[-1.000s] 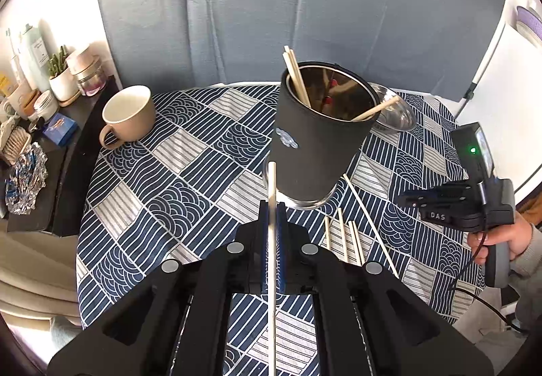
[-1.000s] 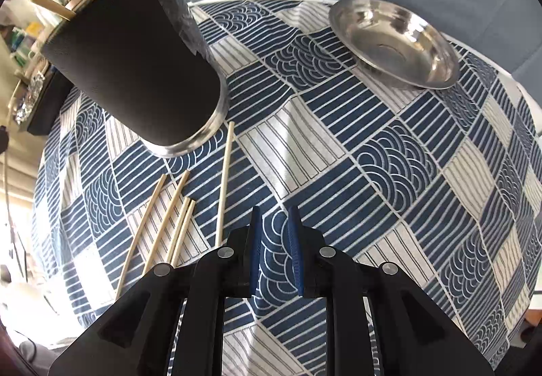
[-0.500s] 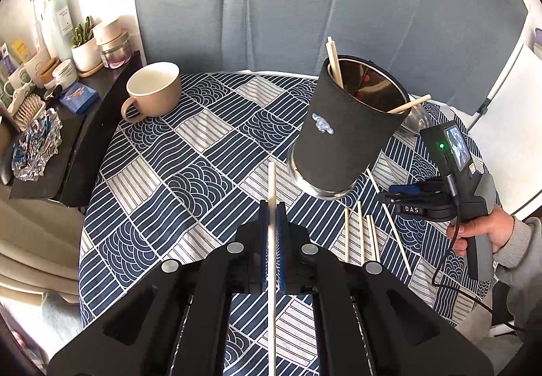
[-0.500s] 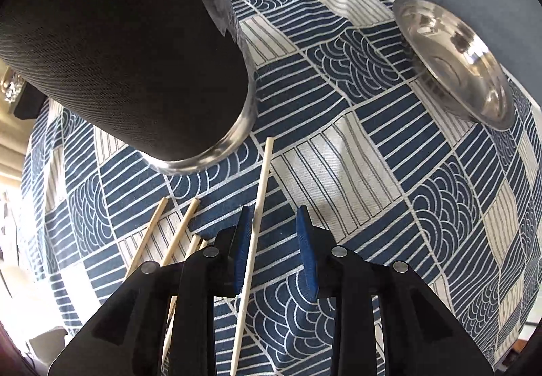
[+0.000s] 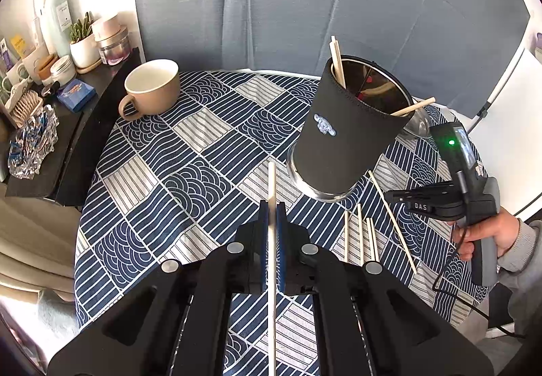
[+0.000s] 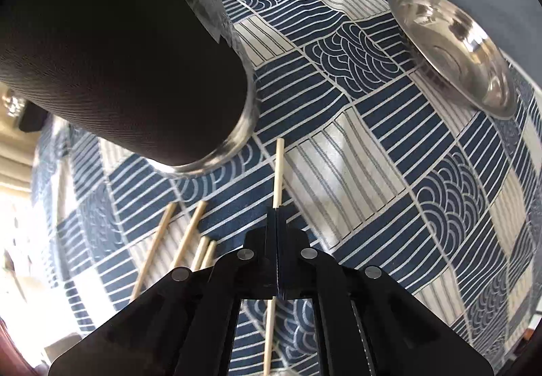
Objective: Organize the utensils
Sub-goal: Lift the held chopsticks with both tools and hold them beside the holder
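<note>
- My left claw (image 5: pixel 271 220) is clamped on one pale chopstick (image 5: pixel 271 186), which runs straight out between the pads and points toward twelve o'clock, above the counter (image 5: pixel 189 138).
- My right claw (image 6: pixel 277 226) has its pads pressed together on a second chopstick (image 6: pixel 279 169) that lies flat on the cloth; in the right wrist view its far end points to twelve o'clock, just beside the foot of the black holder (image 6: pixel 135 54).
- The black holder stands at about one o'clock from my left claw and already has sticks leaning in it.
- Four loose chopsticks (image 5: pixel 359 237) lie side by side on the counter, at nine o'clock of my right claw.
- To do this step well, I judge I should lift the right stick straight up first, so its tip does not catch the holder's metal rim at the base.
- Then tilt it upright over the mouth and let go only once the lower end is inside.
- The grip sits near mid-length, so the stick should not swing much.
- A steel dish (image 6: pixel 450 47) sits at two o'clock, well clear.
</note>
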Motion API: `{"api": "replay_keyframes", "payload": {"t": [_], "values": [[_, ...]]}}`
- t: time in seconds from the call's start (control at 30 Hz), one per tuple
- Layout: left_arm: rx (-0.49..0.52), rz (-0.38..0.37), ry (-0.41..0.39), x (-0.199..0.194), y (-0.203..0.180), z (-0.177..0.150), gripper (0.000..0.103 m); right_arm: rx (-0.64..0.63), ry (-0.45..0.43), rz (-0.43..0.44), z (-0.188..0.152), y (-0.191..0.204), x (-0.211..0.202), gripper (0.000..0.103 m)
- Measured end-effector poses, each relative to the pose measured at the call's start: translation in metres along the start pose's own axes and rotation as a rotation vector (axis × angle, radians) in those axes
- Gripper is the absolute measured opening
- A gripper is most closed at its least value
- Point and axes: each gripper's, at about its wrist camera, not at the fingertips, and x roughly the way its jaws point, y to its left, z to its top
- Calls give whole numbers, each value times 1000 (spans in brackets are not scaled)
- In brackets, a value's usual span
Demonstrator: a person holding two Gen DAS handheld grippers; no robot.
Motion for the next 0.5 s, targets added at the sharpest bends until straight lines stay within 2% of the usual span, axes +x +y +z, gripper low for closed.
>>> {"api": "replay_keyframes", "payload": {"t": [0.3,0.5], "values": [[29,-11,-2,2,-13,8,5,-2,-5,-3,1,0,1,5],[18,-14,-2,0,-9,3,5,-43,48,-33,20,11,15,8]]}}
